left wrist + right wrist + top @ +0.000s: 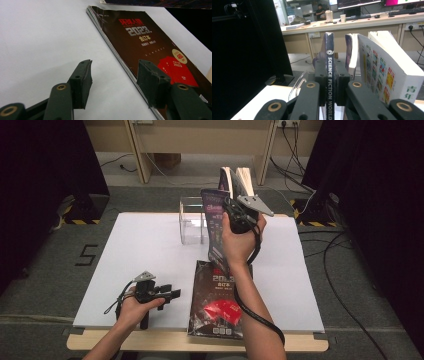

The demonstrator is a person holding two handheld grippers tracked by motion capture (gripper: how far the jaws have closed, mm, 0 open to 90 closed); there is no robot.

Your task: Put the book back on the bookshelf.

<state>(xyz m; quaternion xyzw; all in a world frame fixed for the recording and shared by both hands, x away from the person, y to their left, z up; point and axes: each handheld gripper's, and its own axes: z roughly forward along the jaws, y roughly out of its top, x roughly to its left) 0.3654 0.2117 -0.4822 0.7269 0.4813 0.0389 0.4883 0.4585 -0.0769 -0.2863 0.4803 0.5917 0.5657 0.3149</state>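
The right gripper [235, 210] pinches a purple magazine [329, 75] upright by its spine, raised above the white surface [145, 255] near the clear stand [192, 222], while the left gripper [113, 80] rests with jaws spread beside the dark magazine [147, 47] lying flat.

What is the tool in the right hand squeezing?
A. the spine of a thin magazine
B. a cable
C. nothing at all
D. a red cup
A. In the right gripper view the right tool has both black jaws pressed against the spine of a thin magazine that reads "Science Fiction World", held upright above the table.
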